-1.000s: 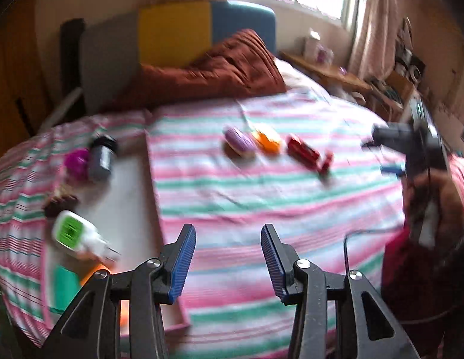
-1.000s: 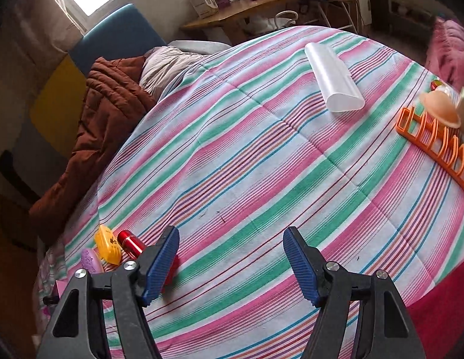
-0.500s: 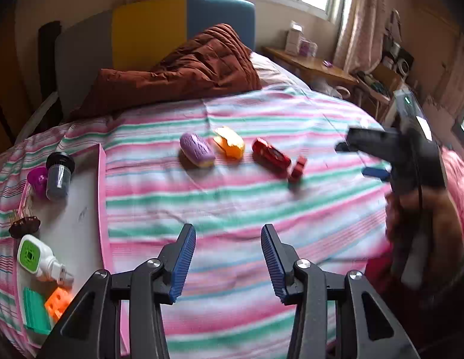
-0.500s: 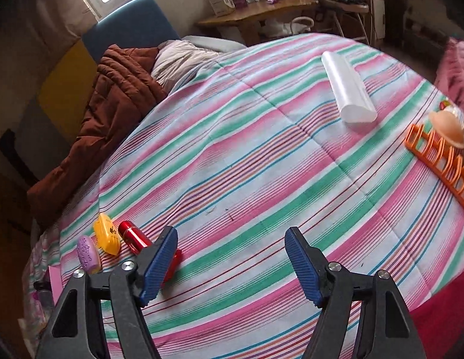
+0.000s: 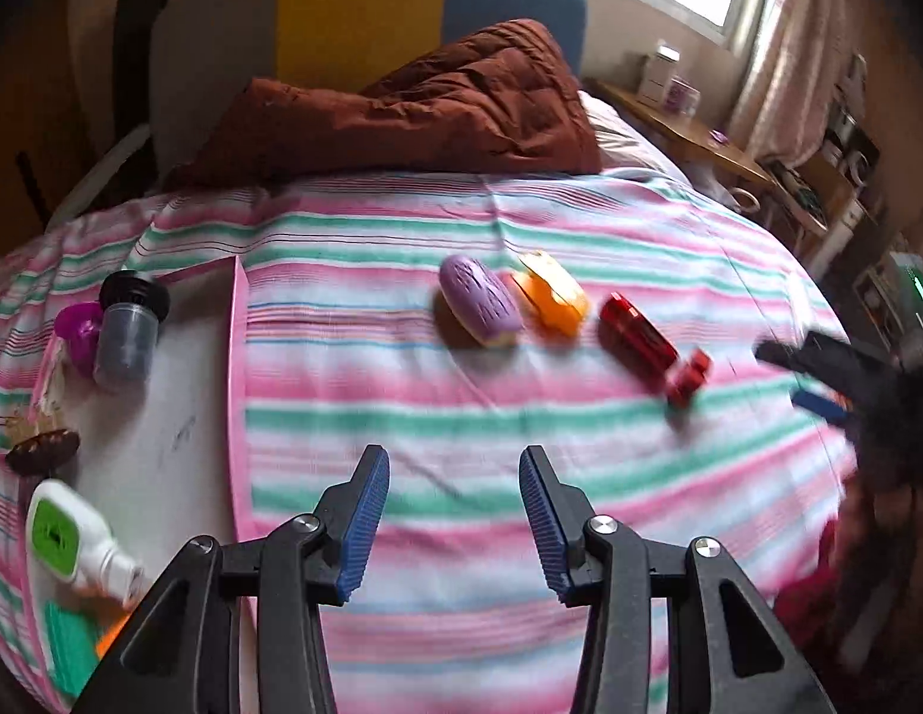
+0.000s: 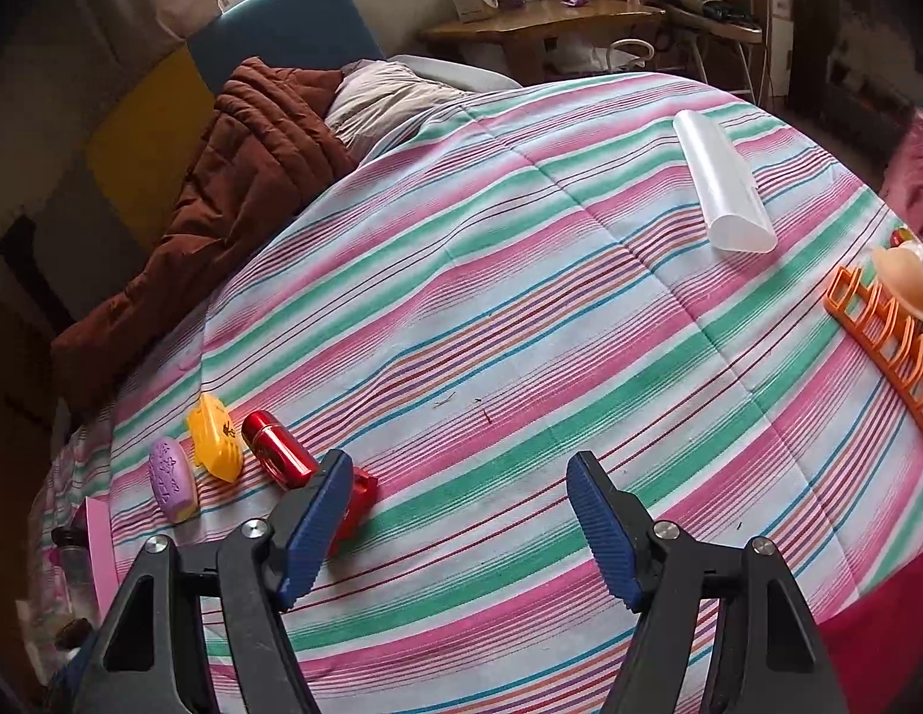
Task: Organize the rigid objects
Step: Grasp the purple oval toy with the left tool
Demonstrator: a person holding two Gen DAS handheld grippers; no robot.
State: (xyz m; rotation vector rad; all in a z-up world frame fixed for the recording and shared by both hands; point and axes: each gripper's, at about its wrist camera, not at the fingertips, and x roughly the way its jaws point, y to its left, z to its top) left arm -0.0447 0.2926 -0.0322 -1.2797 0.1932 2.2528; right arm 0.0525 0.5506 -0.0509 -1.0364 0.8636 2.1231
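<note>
A purple oval piece point(image 5: 480, 300), an orange-yellow piece point(image 5: 551, 293), a red cylinder point(image 5: 637, 338) and a small red block point(image 5: 687, 376) lie in a row on the striped bedspread. They also show in the right wrist view: purple point(image 6: 173, 479), yellow point(image 6: 214, 437), red cylinder point(image 6: 277, 449), red block point(image 6: 357, 503). My left gripper point(image 5: 454, 526) is open and empty, short of the row. My right gripper point(image 6: 458, 526) is open and empty; its left finger partly hides the red block. It shows at the right of the left wrist view point(image 5: 818, 378).
A pink-rimmed white tray point(image 5: 232, 357) at the left holds a dark jar point(image 5: 128, 330), a purple cup point(image 5: 81, 330), a white-green device point(image 5: 63, 535) and small pieces. A brown quilt point(image 5: 414, 107) lies at the headboard. A clear tube point(image 6: 723, 184) and orange rack point(image 6: 889, 339) lie right.
My left gripper has swung right and closer, so the row of objects looks larger and more central. My right gripper has moved nearer the red block. Both stay open.
</note>
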